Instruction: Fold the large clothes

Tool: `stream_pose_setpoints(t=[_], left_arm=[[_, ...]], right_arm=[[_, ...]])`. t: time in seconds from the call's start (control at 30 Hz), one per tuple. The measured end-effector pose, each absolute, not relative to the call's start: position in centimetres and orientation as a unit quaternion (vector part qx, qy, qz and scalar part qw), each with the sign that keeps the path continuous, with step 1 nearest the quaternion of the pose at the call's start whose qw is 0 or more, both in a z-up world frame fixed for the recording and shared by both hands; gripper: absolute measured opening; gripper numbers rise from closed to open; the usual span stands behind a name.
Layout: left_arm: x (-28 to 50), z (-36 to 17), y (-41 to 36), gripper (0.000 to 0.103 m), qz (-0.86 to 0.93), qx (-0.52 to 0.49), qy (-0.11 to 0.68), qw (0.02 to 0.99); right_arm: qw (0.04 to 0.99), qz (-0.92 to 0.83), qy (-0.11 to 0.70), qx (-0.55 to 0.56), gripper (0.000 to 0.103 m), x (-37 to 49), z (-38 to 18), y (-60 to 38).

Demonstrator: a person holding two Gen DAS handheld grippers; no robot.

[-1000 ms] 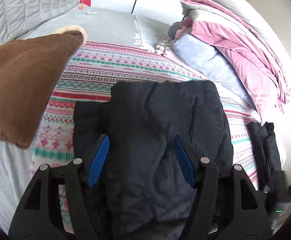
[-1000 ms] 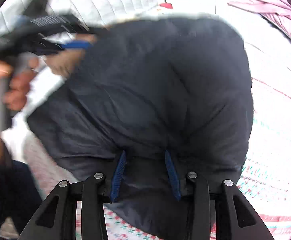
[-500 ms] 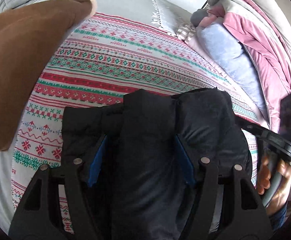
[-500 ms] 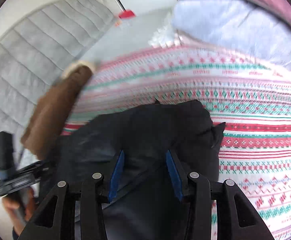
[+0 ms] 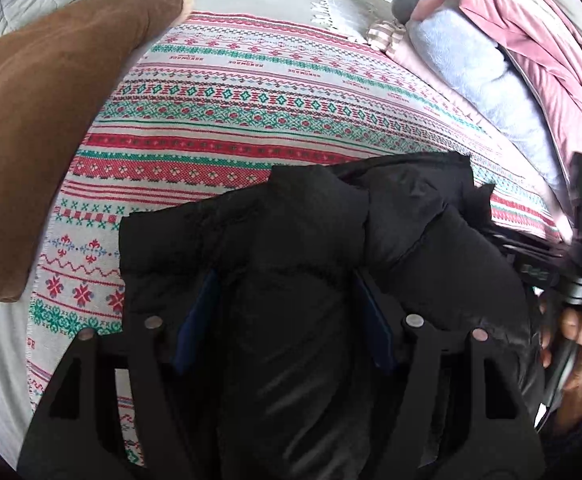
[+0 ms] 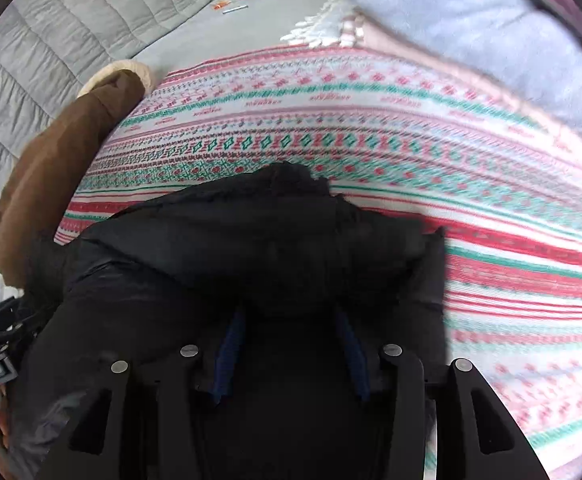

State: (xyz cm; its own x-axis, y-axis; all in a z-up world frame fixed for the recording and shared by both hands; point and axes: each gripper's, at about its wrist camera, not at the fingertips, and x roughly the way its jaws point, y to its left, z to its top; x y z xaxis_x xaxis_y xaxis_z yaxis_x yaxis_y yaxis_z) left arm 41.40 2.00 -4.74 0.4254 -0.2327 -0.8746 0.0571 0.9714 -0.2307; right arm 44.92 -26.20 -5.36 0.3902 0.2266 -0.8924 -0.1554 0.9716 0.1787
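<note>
A black puffer jacket (image 5: 311,248) lies bunched on a red, green and white patterned blanket (image 5: 251,128); it also fills the lower half of the right wrist view (image 6: 251,264). My left gripper (image 5: 287,300) has its blue-padded fingers apart with a thick fold of the jacket between them. My right gripper (image 6: 291,340) also clamps a fold of the jacket between its blue pads. The right gripper and the hand holding it show at the right edge of the left wrist view (image 5: 579,264).
A brown fleece-lined coat (image 5: 39,100) lies at the left of the blanket. A pale blue blanket (image 5: 479,68) and pink bedding (image 5: 531,28) are piled at the right. A grey quilted headboard (image 6: 51,40) stands at the back left.
The jacket has been brought down from the air onto the blanket and folded over toward me. Both grippers have lowered and drawn close together, still holding the cloth.
</note>
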Motion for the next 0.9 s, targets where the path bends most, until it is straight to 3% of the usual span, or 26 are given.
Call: stream_pose_setpoints(t=[0.07,0.17,0.37,0.53,0.9], left_arm=[[40.9,-4.2,2.6,0.07,-0.087,-0.093,0.524,0.842],[39.7,-2.6,3.5,0.07,-0.083,-0.111,0.516,0.845],[34.8,-0.7,5.2,0.07,-0.094,-0.152,0.506,0.844],[32.5,-1.0,7.0,0.077,-0.087,-0.173,0.515,0.835],[28.7,-4.1,7.2,0.081,-0.112,-0.198,0.547,0.806]], right_arm=[[0.852,0.131,0.504,0.059,0.051,42.0,-2.4,-27.3],[0.86,0.143,0.475,0.118,0.069,37.4,0.3,-30.0],[0.836,0.183,0.454,0.247,0.078,31.4,-0.9,-35.3],[0.782,0.153,0.511,0.322,0.078,31.0,-5.7,-37.5],[0.767,0.189,0.518,0.327,0.078,30.3,-5.8,-36.6]])
